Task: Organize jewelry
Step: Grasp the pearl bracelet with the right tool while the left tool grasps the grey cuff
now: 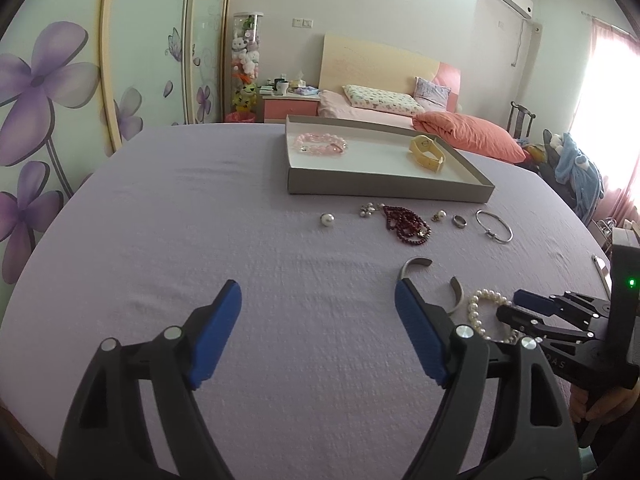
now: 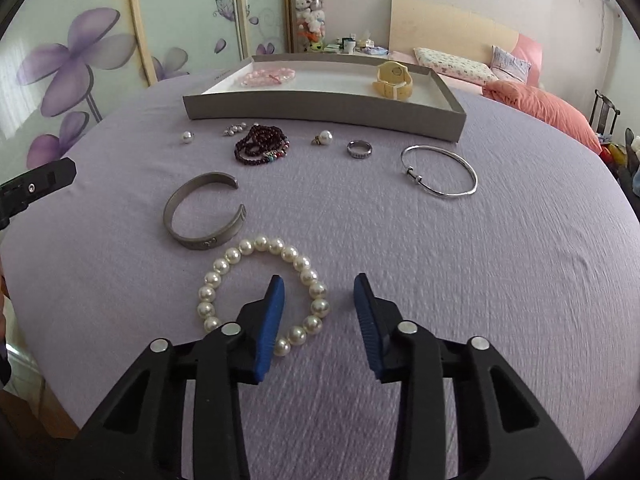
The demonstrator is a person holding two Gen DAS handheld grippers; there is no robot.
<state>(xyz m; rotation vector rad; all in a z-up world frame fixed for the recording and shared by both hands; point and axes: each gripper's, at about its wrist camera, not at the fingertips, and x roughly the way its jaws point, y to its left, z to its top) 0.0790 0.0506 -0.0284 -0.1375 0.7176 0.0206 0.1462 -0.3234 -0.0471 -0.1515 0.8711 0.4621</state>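
Tray (image 2: pixel 320 110), grey-walled and white inside, sits well beyond the right gripper (image 2: pixel 320 300), already holding a pink bead bracelet (image 2: pixel 269 76) and a yellow watch (image 2: pixel 394 76). Just under that gripper lies the pearl bracelet (image 2: pixel 262 292), a closed ring of glossy cream beads on the lilac cloth (image 2: pixel 480 260); one pad is inside the ring, the other outside, jaws narrowed but not yet pressing. A good pickup likely means lowering until both pads straddle the strand, then closing gently so the round beads do not roll out. Left of it is a grey open cuff (image 2: pixel 200 210). The left gripper (image 1: pixel 318 320) hangs wide and empty above bare cloth.
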